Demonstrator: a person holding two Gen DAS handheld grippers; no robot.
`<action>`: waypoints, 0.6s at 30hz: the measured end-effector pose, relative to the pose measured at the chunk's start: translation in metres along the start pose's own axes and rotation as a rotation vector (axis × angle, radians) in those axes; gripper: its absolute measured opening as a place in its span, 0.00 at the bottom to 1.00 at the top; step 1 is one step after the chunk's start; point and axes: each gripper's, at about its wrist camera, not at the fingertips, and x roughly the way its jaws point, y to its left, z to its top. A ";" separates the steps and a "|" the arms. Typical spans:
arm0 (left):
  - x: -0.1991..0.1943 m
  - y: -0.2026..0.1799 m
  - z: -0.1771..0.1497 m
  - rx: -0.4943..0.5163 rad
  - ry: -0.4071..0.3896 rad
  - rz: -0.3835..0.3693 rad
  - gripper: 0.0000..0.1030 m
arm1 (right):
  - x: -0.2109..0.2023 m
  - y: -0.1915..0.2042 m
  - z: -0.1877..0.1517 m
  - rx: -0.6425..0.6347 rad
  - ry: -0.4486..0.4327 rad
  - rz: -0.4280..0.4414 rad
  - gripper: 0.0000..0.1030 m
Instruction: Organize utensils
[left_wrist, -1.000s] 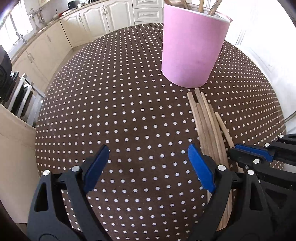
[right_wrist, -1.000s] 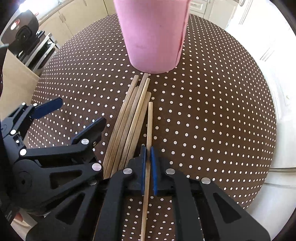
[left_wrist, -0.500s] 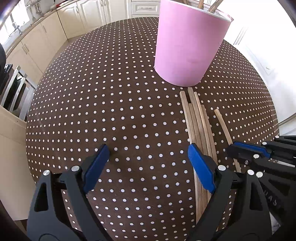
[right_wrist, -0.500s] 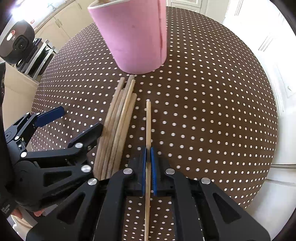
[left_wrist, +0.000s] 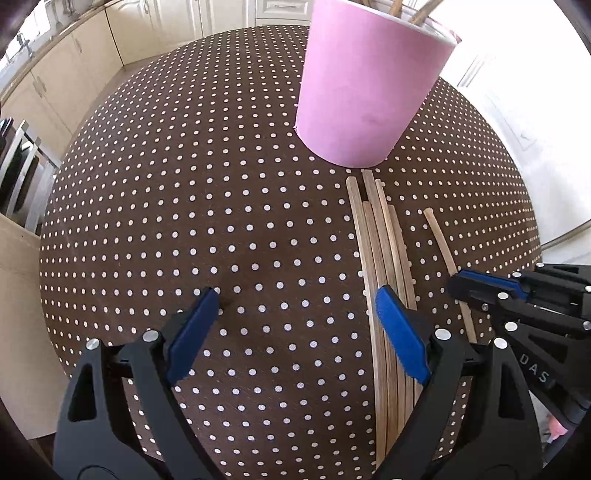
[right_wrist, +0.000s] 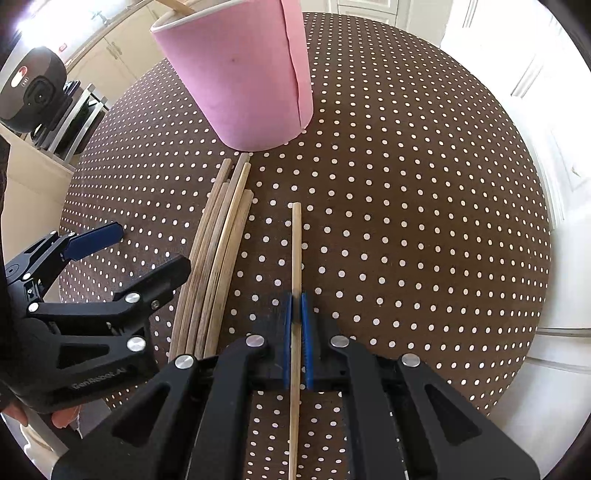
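So right now the right gripper (right_wrist: 295, 321) is clamped on a single chopstick (right_wrist: 296, 251), pinching it partway along its length, with the free end pointing toward the pink cup (right_wrist: 243, 77). That stick sits apart from the rest of the pile and looks raised off the tablecloth (right_wrist: 406, 184), though I can't swear to how high. Its tip is short of the cup's base and a bit to the right of it.

The other chopsticks (right_wrist: 218, 251) lie in a loose bundle on the cloth, their far ends almost touching the foot of the cup. From the left camera the same bundle (left_wrist: 384, 258) runs straight out from the cup (left_wrist: 365, 85), and the held chopstick (left_wrist: 441, 243) sits just to the right of it with the right gripper (left_wrist: 484, 291) on it.

The left gripper (left_wrist: 295, 325) is spread wide and holding nothing. Its right finger hangs over the bundle and its left finger is out over bare cloth, well away from the cup.

My read: this is the carry step, one stick picked and on its way into the cup, which already has a few sticks poking out of the top. Next move needs the stick brought up above the rim and tipped so one end goes down into the opening, then let go. The cup looks light, so I'd guess a bump on the rim could tip it. The bundle still needs doing after that.
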 end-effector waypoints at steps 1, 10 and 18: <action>0.000 -0.001 0.000 0.002 -0.001 0.002 0.83 | 0.000 0.000 0.000 -0.002 0.000 0.001 0.04; 0.004 -0.015 0.007 0.004 0.014 0.012 0.83 | 0.000 0.001 -0.001 -0.004 -0.005 0.011 0.04; 0.005 -0.011 0.003 0.018 0.043 0.035 0.83 | 0.000 0.000 -0.001 -0.010 -0.006 0.009 0.04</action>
